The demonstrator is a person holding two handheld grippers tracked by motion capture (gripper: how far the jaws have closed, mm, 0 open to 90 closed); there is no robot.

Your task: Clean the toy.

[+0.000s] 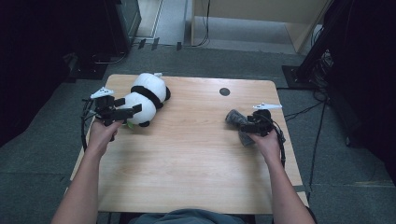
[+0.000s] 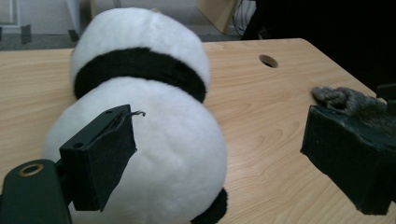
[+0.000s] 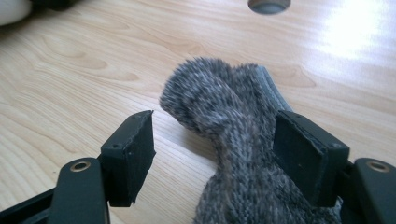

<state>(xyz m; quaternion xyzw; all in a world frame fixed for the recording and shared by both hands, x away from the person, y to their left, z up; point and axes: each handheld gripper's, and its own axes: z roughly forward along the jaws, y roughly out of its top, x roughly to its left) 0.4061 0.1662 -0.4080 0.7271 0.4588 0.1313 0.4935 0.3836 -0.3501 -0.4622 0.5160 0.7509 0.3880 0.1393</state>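
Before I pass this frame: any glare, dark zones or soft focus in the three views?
High view: surroundings fall to near black, table evenly lit. Right gripper view: bright glare patch on the wood, grey sock sharp. Left gripper view: plush panda slightly soft up close, background dark at right.

Left gripper [image 1: 122,112] and right gripper [image 1: 248,125]: both black, each topped with a pale three-cornered plate and trailing a black cable. Jaws are blocky black bars with flat matte pads [image 2: 103,156], small screw holes along the top edge, and a brass-ringed hole at each base; a thin wire end sticks out of the left gripper's near pad. Person's forearms are bare, no sleeves, and a grey-blue garment shows at the bottom edge of the high view.
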